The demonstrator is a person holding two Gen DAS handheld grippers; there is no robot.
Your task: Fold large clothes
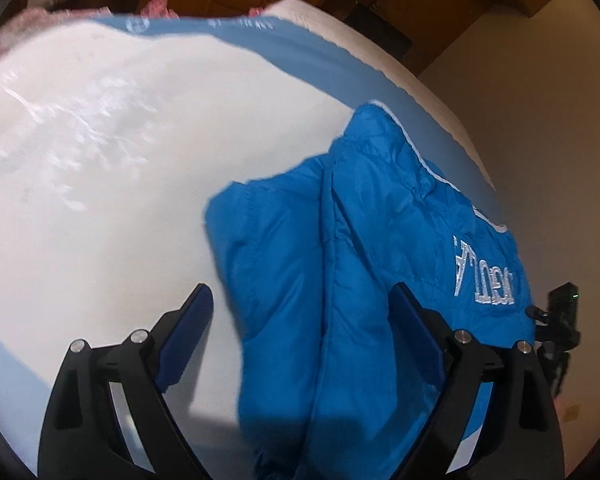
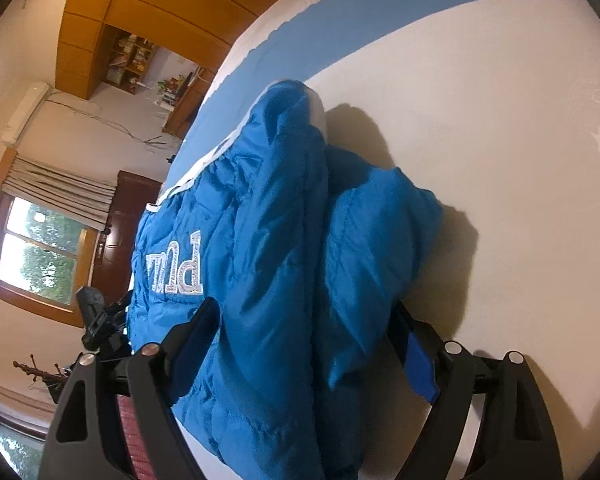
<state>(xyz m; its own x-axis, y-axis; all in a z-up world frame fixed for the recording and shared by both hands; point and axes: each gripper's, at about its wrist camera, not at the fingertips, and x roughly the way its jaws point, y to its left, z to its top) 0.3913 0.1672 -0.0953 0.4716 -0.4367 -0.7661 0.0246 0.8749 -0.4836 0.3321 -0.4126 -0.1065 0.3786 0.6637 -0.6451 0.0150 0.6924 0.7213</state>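
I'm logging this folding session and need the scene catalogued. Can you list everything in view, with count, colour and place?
puffer jacket: one, bright blue with white lettering, bunched on the bed between both grippers' fingers
bed: one, white cover with light blue border, under the jacket
wardrobe: one, orange-brown wood, on the far wall
window: one, wood-framed, beside the bed
left gripper: one, black with blue pads, open around the jacket
right gripper: one, black with blue pads, open around the jacket

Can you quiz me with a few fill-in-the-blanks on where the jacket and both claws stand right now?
The puffy jacket is coloured ____.
It lies on a white bed cover with a light ____ band along its edge.
The left claw stands ____, jacket fabric between its fingers.
The jacket's lettering is stitched in ____.

Missing words: blue; blue; open; white
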